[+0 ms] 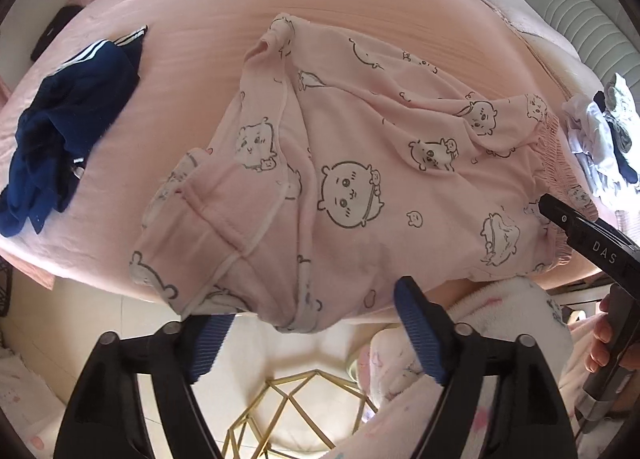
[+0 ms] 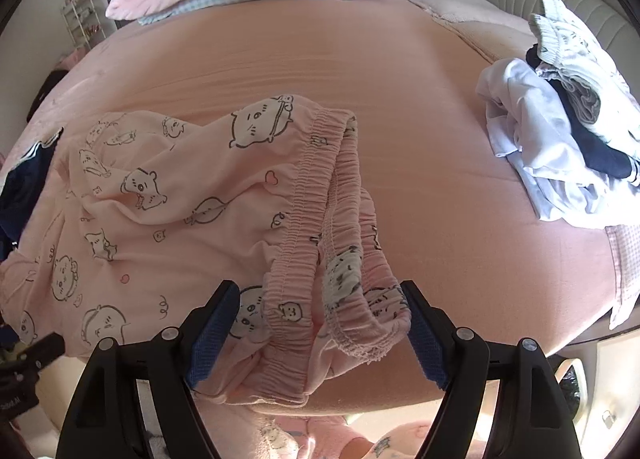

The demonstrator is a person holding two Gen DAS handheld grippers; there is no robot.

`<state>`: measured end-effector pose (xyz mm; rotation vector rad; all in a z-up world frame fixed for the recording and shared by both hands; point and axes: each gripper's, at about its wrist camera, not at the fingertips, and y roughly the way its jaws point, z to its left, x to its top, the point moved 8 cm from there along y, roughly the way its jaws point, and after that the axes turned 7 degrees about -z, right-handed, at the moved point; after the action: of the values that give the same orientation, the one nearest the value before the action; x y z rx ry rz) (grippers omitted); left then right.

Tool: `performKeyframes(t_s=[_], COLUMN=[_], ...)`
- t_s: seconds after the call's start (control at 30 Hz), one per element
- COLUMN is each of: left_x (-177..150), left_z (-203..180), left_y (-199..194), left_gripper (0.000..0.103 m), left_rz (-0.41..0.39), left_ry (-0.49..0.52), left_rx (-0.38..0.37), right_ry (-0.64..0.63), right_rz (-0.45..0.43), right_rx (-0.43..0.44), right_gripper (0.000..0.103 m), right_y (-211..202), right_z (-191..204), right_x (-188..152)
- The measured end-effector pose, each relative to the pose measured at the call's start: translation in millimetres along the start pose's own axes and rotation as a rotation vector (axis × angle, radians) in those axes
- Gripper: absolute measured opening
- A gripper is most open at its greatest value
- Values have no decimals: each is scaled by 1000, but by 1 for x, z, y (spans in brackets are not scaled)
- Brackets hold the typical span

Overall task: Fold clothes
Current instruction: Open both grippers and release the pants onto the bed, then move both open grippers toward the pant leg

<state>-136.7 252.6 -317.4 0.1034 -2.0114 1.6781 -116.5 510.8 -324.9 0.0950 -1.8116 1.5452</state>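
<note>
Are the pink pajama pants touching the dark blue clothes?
Apart. The left wrist view shows bare pink sheet between the pajama pants and dark blue clothes.

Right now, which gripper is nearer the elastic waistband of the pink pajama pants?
Right. The right gripper stands open right over the waistband, its jaws straddling the bunched elastic. The left gripper is open over the pants' leg end at the bed's near edge.

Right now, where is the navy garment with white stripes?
In the left wrist view the navy garment lies crumpled at the left side of the pink bed, apart from the pink pyjama pants at centre; the right wrist view shows only its edge at far left.
</note>
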Motion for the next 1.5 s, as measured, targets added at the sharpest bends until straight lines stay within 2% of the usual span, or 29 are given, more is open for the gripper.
performKeyframes(t_s=[0.17,0.3,0.47,0.6,0.73,0.87,1.03,1.2,1.37,1.5], left_x=[2,7,11,16,34,56,82,104,116,121], left_z=[0,4,6,12,17,25,35,46,47,37], left_y=[-16,-23,-25,-30,-34,-38,-51,-47,-34,-30], left_gripper=[81,81,81,81,81,81,81,81,81,81], left_rz=[-29,-39,-48,-45,-84,-120,-186,-210,-216,-294], left_ry=[5,-13,-8,-22,-19,10,42,57,143,269], left_rx=[-1,-7,22,18,7,94,135,164,179,210], right_ry=[44,19,-21,-14,23,78,136,118,50,51], right_rz=[-34,-54,-79,-112,-149,-158,-167,-152,-173,-180], right_rx=[19,-4,-5,22,68,98,160,148,90,112], right_gripper=[80,80,80,80,80,80,80,80,80,80], right_y=[-17,-24,-29,-39,-48,-43,-42,-35,-35,-35], right_z=[0,6,18,23,22,14,13,14,12,8], right_x=[-2,-2,-8,-1,9,21,31,35,44,51])
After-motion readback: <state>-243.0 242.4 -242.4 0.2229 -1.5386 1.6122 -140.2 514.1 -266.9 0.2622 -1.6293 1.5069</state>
